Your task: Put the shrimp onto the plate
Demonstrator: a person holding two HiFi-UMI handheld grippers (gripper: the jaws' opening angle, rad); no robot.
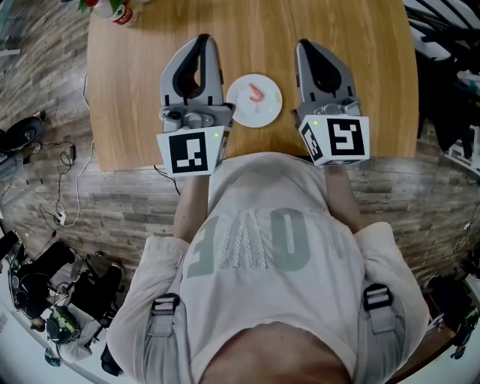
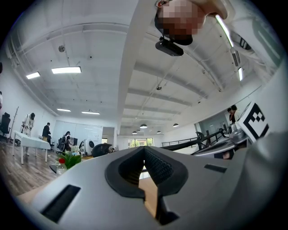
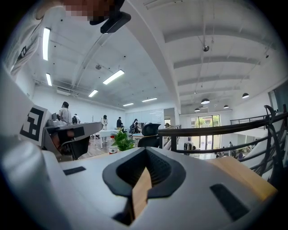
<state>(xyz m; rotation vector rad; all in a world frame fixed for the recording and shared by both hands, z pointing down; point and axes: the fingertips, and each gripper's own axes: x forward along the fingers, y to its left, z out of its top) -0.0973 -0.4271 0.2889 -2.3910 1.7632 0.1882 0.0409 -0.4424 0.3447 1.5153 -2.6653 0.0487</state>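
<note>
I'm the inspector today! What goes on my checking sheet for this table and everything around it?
Surface: light wooden table.
Job's things: small pink shrimp lies on the round white plate.
Clutter: red-and-white bottle and green plant at the table's far-left corner.
Grippers: grey left gripper and grey right gripper, both shut and empty, either side of the plate.
Cables: loose wires on the floor, left.
Surroundings: wood-plank floor; dark gear at bottom left.
</note>
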